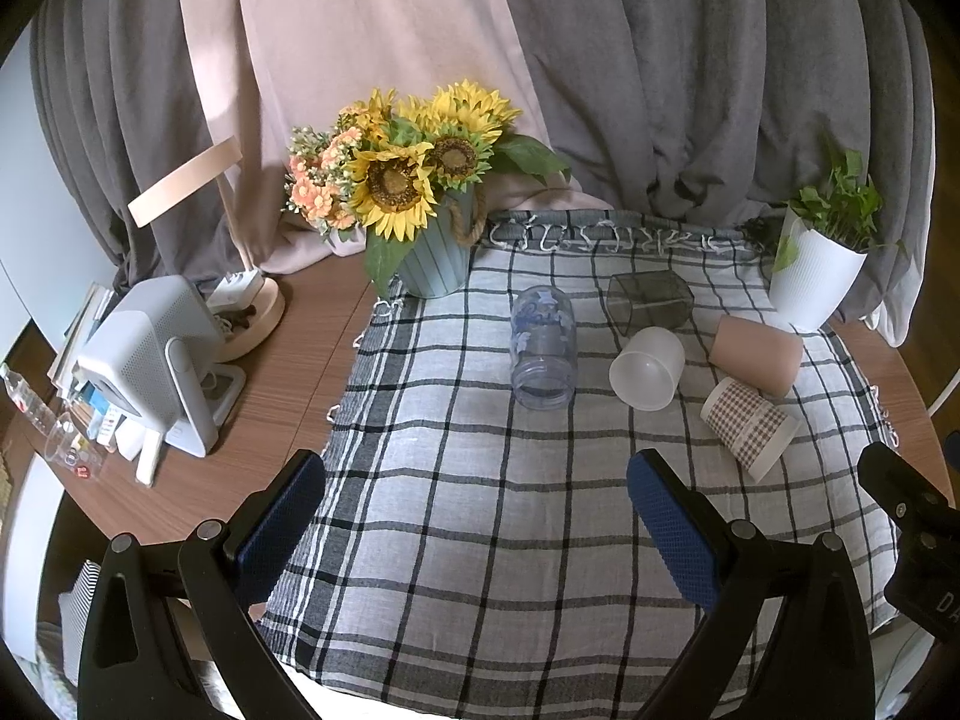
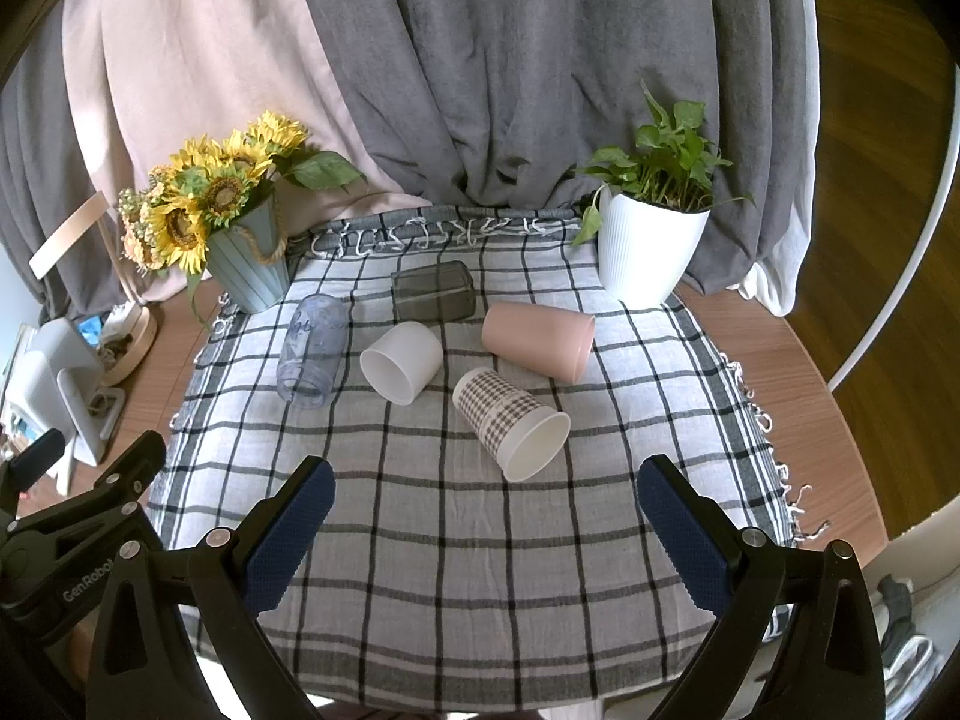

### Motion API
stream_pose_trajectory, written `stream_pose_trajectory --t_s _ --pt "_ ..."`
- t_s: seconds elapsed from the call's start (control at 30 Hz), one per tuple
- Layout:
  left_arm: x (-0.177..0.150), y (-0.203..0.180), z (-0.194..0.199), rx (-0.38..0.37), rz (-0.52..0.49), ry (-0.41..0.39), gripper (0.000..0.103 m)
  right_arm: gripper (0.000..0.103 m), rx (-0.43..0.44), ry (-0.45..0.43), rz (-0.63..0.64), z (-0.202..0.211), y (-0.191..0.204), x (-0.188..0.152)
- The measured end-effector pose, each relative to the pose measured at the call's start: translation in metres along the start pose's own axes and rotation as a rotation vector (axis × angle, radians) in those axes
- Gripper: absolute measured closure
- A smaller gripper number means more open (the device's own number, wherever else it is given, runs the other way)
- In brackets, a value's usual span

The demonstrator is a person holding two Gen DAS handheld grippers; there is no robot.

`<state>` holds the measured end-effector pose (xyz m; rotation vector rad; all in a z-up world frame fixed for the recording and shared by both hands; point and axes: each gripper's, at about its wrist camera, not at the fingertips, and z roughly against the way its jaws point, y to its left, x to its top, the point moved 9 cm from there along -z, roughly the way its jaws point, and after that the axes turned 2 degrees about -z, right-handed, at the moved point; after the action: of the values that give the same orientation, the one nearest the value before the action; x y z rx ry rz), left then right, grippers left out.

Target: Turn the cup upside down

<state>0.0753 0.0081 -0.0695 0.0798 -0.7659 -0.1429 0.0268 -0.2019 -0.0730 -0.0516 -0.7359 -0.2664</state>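
Plaid cloth (image 2: 420, 540) covers most of the round wooden table (image 2: 780, 372), w/ 5 cups on it, all lying on their sides, none upright.

Count: 1 clear plastic cup w/ blue print (image 1: 543, 348), 1 smoky grey square-ish cup (image 1: 651, 300), 1 white frosted cup (image 1: 648, 367), 1 pink cup (image 1: 757, 355), 1 gingham-check paper cup (image 1: 747, 425). Also 2 pots at the back: blue sunflower pot (image 2: 249, 258) on the left, white pot w/ a green plant (image 2: 651, 246) on the right.

Which way they point, right wrist view:
- gingham cup: mouth faces near-right, base far-left, long axis diagonal. Closest to the grippers, roughly mid cloth.
- white cup: mouth near-left.
- clear cup: mouth toward the cam, axis nearly front-to-back.
- pink cup: base left, mouth right, axis mostly left-right, just behind the gingham one.
- grey cup: furthest back, axis left-right; can't tell which end is the mouth.

Left gripper (image 1: 477, 516) and right gripper (image 2: 483, 522) both spread wide, blue pads (image 2: 288, 531) holding nothing, hovering over the near part of the cloth, well apart from every cup.
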Motion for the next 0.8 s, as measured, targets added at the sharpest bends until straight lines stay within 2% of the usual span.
stream_pose_trajectory --t_s 0.47,0.8 --pt "-0.004 0.010 -0.006 0.010 0.005 0.009 0.000 0.002 0.001 0.009 0.004 -0.004 0.002 0.000" --pt "-0.011 0.038 -0.038 0.055 0.076 0.114 0.000 0.002 0.034 0.062 -0.002 -0.031 0.020 0.002"
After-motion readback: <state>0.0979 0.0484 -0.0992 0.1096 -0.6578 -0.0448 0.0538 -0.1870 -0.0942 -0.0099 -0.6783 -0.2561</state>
